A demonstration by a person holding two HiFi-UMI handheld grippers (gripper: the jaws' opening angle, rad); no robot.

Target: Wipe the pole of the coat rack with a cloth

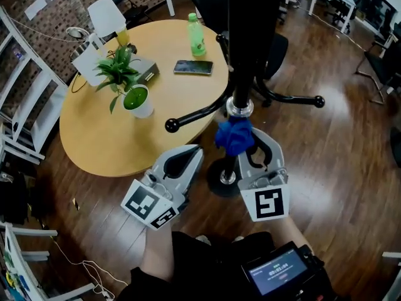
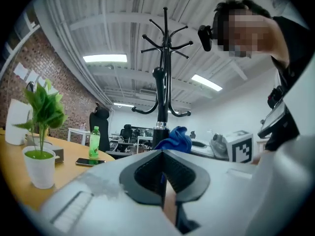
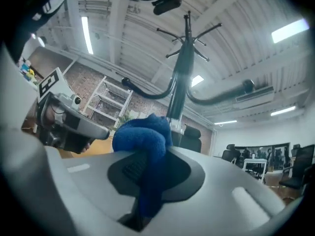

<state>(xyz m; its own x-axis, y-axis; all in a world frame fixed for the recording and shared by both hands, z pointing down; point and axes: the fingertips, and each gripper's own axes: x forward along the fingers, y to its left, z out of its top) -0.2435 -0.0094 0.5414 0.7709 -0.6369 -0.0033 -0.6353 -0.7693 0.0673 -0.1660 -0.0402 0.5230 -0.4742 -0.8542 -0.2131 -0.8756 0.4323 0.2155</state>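
Note:
The black coat rack pole (image 1: 243, 49) rises from a round base (image 1: 220, 179) on the wood floor, with a chrome collar (image 1: 240, 108) partway up. My right gripper (image 1: 245, 144) is shut on a bunched blue cloth (image 1: 235, 135) that presses against the pole just below the collar. In the right gripper view the blue cloth (image 3: 142, 141) bulges out between the jaws with the pole (image 3: 179, 80) right behind it. My left gripper (image 1: 188, 155) is shut and empty, left of the pole. The left gripper view shows the pole (image 2: 162, 97) and the cloth (image 2: 174, 139) beyond its closed jaws.
A round wooden table (image 1: 119, 124) stands to the left with a potted plant (image 1: 128, 83), a green bottle (image 1: 197, 35), a phone (image 1: 193, 67) and a lamp (image 1: 105, 16). Curved rack arms (image 1: 194, 115) stick out sideways. Office chairs (image 1: 276, 49) stand behind.

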